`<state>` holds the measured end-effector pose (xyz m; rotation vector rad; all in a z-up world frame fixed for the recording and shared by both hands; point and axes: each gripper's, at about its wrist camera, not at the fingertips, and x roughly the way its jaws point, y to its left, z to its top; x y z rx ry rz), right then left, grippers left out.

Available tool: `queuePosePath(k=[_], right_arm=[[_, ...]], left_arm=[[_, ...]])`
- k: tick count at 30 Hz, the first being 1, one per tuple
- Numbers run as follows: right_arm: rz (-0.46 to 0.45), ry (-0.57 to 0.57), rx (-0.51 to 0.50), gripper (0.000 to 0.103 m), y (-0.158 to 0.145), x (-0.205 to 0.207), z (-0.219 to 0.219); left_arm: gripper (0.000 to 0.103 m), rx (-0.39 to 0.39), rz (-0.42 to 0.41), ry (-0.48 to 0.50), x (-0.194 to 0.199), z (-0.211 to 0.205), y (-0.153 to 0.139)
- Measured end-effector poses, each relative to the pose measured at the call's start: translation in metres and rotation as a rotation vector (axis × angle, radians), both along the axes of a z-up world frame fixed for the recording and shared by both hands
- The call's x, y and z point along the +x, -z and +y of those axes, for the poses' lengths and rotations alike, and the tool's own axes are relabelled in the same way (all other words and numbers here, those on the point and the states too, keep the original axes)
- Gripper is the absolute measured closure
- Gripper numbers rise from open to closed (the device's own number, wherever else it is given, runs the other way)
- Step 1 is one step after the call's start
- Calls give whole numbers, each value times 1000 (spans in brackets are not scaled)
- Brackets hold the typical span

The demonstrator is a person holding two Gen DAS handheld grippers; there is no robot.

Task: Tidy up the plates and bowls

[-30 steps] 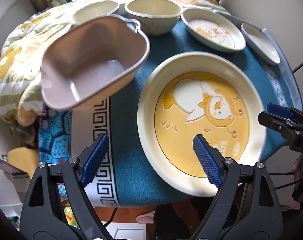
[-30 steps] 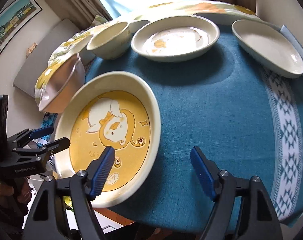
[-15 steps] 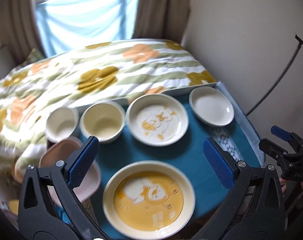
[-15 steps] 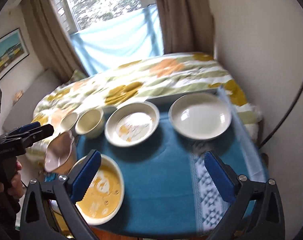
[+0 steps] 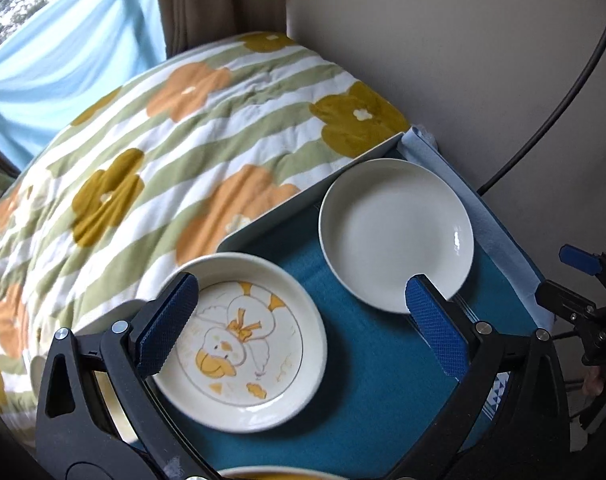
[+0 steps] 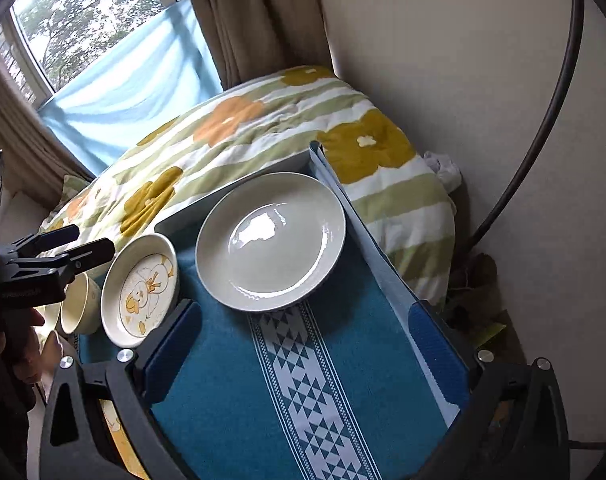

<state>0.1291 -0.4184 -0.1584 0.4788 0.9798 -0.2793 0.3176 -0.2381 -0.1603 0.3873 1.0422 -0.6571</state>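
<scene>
A window with a pale blue curtain (image 6: 135, 80) and brown drapes is behind a bed covered by a flowered quilt (image 5: 175, 152), green-striped with orange and mustard flowers. In front of the quilt stands a table under a teal cloth (image 6: 231, 400) that has a white band of triangles.

At the far left of the right wrist view, the left gripper (image 6: 69, 248) is seen from the side above the table's left edge; a hand holds its black body. Its jaws stand wide apart in its own camera, the blue pads (image 5: 167, 324) holding nothing. Under it, in the right wrist view, a cream bowl (image 6: 79, 304) sits on the cloth, partly hidden. Just beside the bowl to the right is the duck plate (image 5: 243, 344), a cream dish with a yellow and white duck drawing, flat on the cloth. Further right and a little toward the quilt is the plain white plate (image 6: 271, 240), near the duck plate but apart from it, close to the table's far right corner. At the bottom edge of the left wrist view, a sliver of a yellow plate (image 5: 271, 474) shows.

The right gripper (image 6: 307, 356) hovers over the patterned band, below the white plate. Its jaws are also spread wide, and empty.
</scene>
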Motion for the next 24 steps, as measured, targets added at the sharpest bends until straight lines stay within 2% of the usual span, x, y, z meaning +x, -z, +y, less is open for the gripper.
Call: queuePosePath(k=[4,6,7,8,9,11,13,16,19,20,24], right_arm=[[30,34,88,9,32,18,-21],[38,50,135,20,47,24,-29],[43,57,155,23,54,27,-32],[45,61,172,32,60,31,-34],[47,61,191,36,65,33,-35],[53,65,219,47,74,38,-35],[52,70,235,53,80,40,-36],[53,73,246,68,85,48,-36],[52,74,251,75,89,53,-38],[51,75,254,80,90,55,-38],[59,83,257,88,95,59,-42]], left_arm=[[0,28,60,41,33,-34,36],[4,35,100,66,46,-47,53],[11,35,127,75,51,-50,61],[22,35,159,81,56,-54,71],[27,37,193,86,60,-58,81],[44,44,255,88,67,-62,99],[54,47,303,80,73,-62,112],[67,21,351,80,77,-60,120],[77,11,367,86,79,-61,122],[81,9,373,90,79,-61,122],[85,1,388,109,77,-65,123]])
